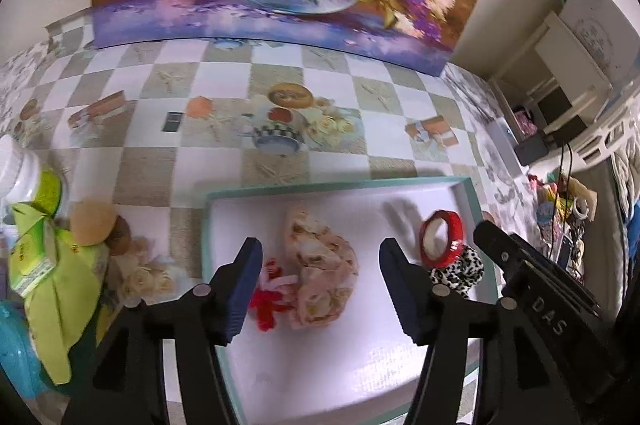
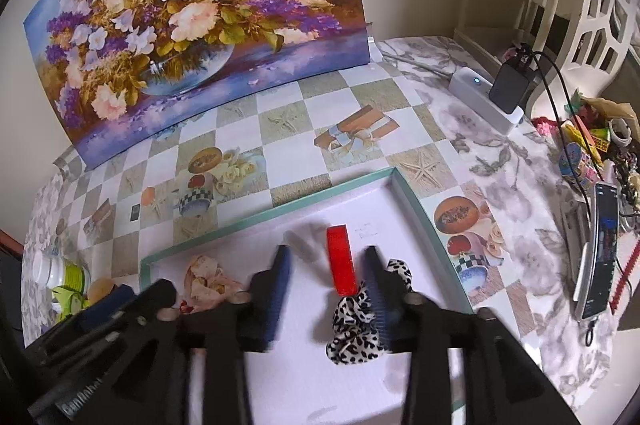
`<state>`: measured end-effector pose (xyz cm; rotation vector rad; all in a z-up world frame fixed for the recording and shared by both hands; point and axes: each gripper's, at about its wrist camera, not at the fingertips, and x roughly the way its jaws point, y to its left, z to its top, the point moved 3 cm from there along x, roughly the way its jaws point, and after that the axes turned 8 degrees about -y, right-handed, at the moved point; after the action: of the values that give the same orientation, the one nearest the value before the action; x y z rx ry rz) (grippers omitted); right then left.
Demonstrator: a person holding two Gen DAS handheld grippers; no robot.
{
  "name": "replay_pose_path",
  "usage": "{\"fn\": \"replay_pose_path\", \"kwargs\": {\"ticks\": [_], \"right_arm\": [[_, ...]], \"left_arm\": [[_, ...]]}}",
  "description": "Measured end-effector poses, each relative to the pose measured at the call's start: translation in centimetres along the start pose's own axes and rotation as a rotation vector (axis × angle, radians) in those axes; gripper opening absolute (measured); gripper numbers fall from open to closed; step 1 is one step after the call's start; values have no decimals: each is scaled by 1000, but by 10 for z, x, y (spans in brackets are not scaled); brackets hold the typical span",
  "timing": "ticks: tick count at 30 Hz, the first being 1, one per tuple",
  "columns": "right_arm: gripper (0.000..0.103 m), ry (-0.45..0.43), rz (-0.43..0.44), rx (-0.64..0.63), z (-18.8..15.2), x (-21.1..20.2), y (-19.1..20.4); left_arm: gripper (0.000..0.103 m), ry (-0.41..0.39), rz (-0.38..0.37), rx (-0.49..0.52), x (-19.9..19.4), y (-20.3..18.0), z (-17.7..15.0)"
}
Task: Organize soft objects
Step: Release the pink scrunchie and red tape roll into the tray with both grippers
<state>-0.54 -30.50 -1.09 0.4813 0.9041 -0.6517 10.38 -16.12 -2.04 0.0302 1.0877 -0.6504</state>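
Inside the teal-rimmed tray (image 1: 472,193) on the desk, the floral scrunchie (image 1: 320,273) lies dead ahead between the left gripper (image 1: 320,265) fingers (spread, empty), its long axis running away from them; the right gripper (image 2: 328,265), also spread, flanks red tape (image 2: 341,261).

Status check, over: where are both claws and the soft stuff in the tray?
Left claw open above floral scrunchie and red bow. Right claw open around red tape roll, leopard scrunchie at its right finger. All in teal tray.
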Motion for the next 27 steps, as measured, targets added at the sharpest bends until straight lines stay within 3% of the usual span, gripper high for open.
{"fn": "replay_pose_path", "kwargs": {"ticks": [4, 7, 11, 15, 21, 27], "right_arm": [[62, 21, -17, 8, -2, 1, -3], [74, 37, -41, 1, -4, 5, -4], [102, 49, -80, -15, -8, 9, -6], [103, 47, -82, -17, -8, 9, -6], [103, 57, -84, -24, -10, 6, -2], [103, 34, -59, -57, -9, -8, 15]], "left_arm": [[78, -18, 47, -13, -4, 11, 2], [87, -23, 80, -20, -3, 18, 1], [92, -20, 142, -30, 2, 29, -2], [92, 9, 204, -35, 7, 42, -7], [92, 33, 236, -48, 2, 56, -8], [92, 27, 252, 0, -17, 62, -1]]}}
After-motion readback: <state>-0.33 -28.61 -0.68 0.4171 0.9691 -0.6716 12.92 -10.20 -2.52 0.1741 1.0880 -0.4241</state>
